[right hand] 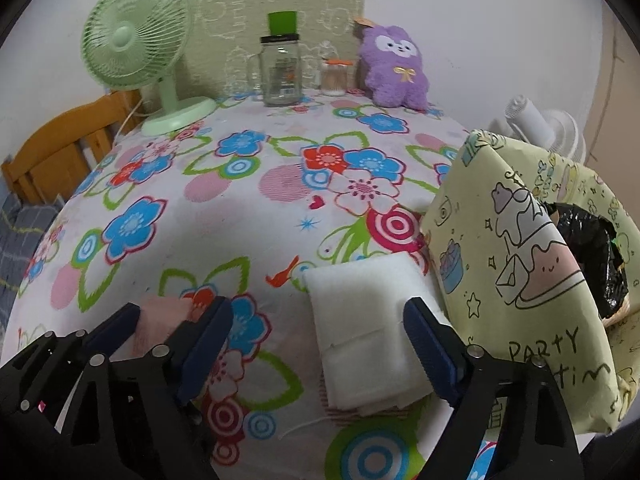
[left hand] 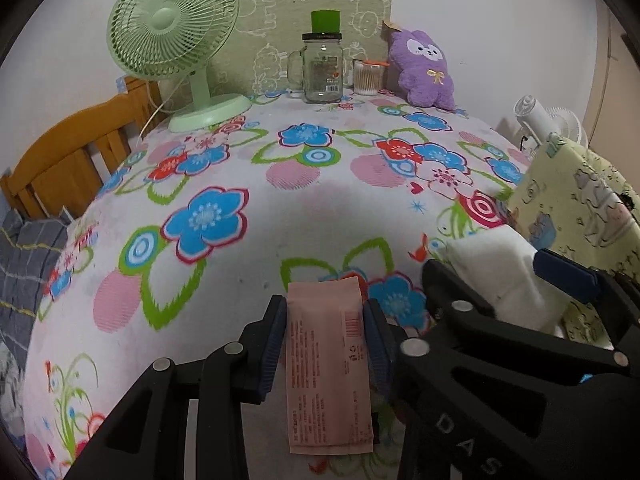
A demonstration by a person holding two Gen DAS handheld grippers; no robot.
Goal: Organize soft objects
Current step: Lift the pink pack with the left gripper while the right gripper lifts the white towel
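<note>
My left gripper (left hand: 326, 320) is shut on a flat pink packet (left hand: 328, 364), pads against its long edges, low over the flowered tablecloth (left hand: 280, 220). Right beside it my right gripper (right hand: 320, 332) stands open around a folded white cloth (right hand: 360, 320) that lies on the table; its right pad is at the cloth's edge, its left pad stays apart. The same cloth (left hand: 500, 276) shows in the left wrist view. A yellow printed fabric bag (right hand: 520, 260) stands open just right of the cloth. A purple plush toy (right hand: 396, 68) leans against the back wall.
At the back stand a green table fan (left hand: 172, 28), a glass mug jar (left hand: 322, 72) with a green cup on top and a cotton-swab jar (left hand: 368, 78). Black plastic (right hand: 588, 248) fills the bag. A wooden bed frame (left hand: 60, 152) is left, a white fan (right hand: 532, 120) right.
</note>
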